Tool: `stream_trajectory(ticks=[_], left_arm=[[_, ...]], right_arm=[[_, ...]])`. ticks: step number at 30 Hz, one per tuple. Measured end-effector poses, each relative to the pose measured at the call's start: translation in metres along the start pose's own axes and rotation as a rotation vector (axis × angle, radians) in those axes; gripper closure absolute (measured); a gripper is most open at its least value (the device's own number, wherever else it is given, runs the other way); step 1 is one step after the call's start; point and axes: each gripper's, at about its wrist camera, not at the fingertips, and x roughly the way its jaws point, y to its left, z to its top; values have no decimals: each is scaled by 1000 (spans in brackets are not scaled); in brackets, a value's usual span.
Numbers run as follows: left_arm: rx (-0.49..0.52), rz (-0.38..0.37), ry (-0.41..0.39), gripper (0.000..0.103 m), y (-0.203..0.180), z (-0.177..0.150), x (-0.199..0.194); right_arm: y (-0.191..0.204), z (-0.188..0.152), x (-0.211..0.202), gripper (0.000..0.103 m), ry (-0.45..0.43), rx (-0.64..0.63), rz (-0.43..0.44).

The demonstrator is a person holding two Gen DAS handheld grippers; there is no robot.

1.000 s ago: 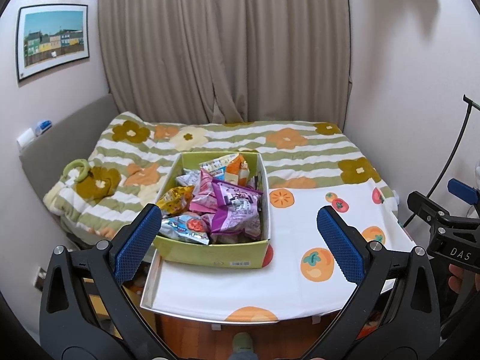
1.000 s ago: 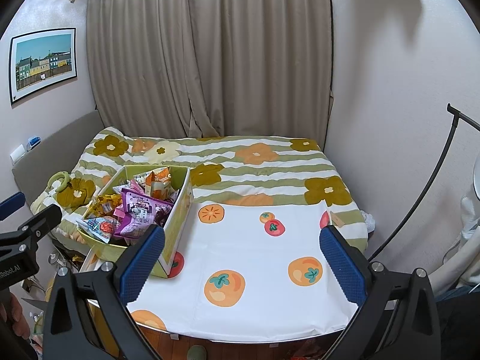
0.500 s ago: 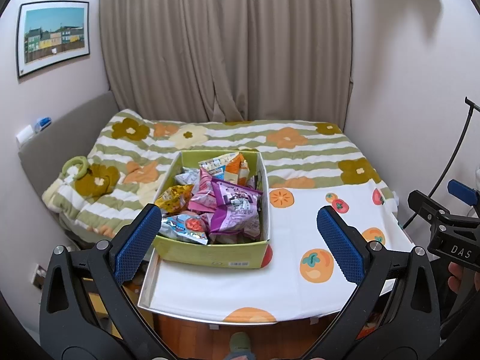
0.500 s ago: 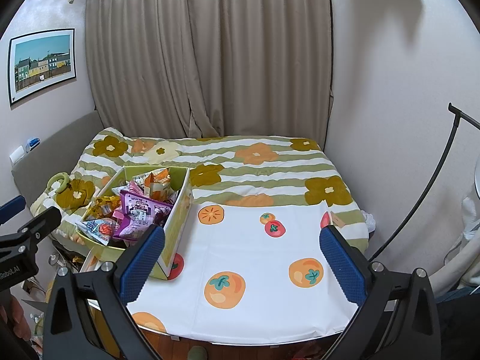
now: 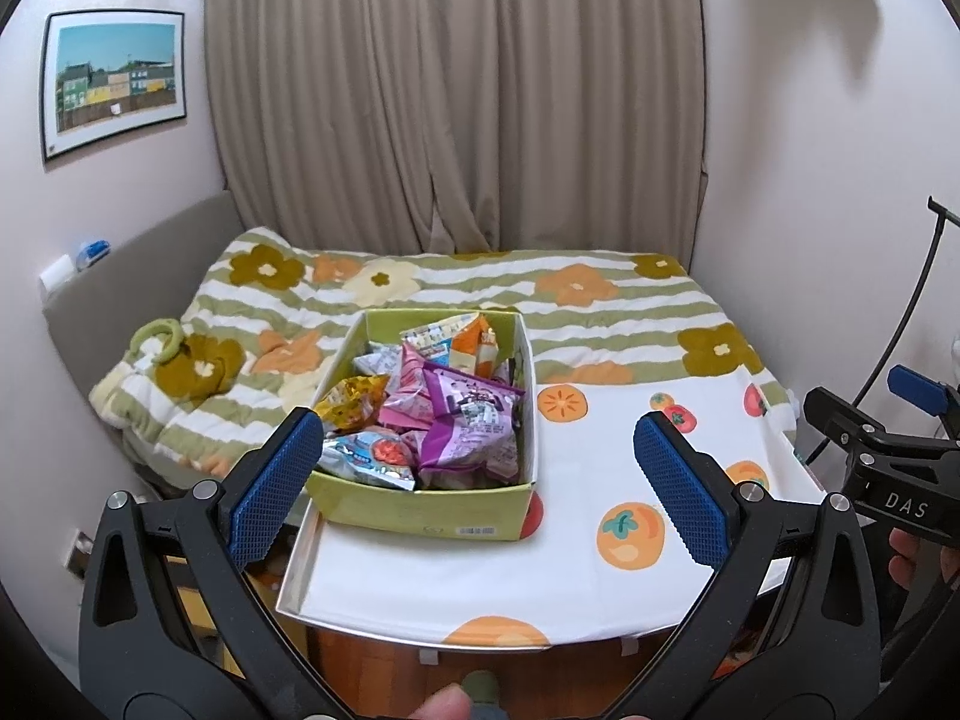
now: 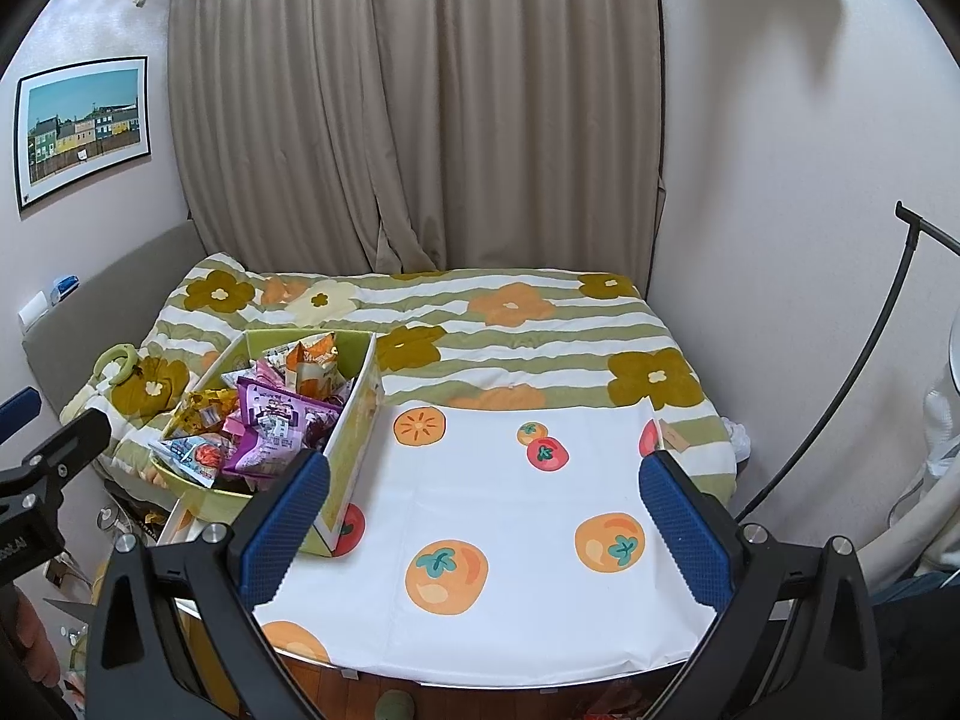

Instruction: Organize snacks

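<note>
A yellow-green cardboard box stands on the left part of a table under a white cloth printed with orange fruit. Several snack packets fill the box, among them a purple packet, an orange one and a gold one. My left gripper hangs open in front of the box, nothing between its blue pads. My right gripper is open too, above the cloth to the right of the box, holding nothing.
Behind the table lies a bed with a green-striped flowered blanket. A green ring toy rests on its left side. Beige curtains close the back. A black stand pole leans at the right wall.
Both views have risen and pulled back very slightly; the box and snacks have not moved. Both grippers stay open.
</note>
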Motion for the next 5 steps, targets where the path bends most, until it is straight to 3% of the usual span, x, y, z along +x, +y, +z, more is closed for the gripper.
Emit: stream_trajectory(ticks=[5], left_arm=[[-5, 19, -22, 0, 1, -2, -2]], right_arm=[[3, -2, 0, 1, 3, -7, -5]])
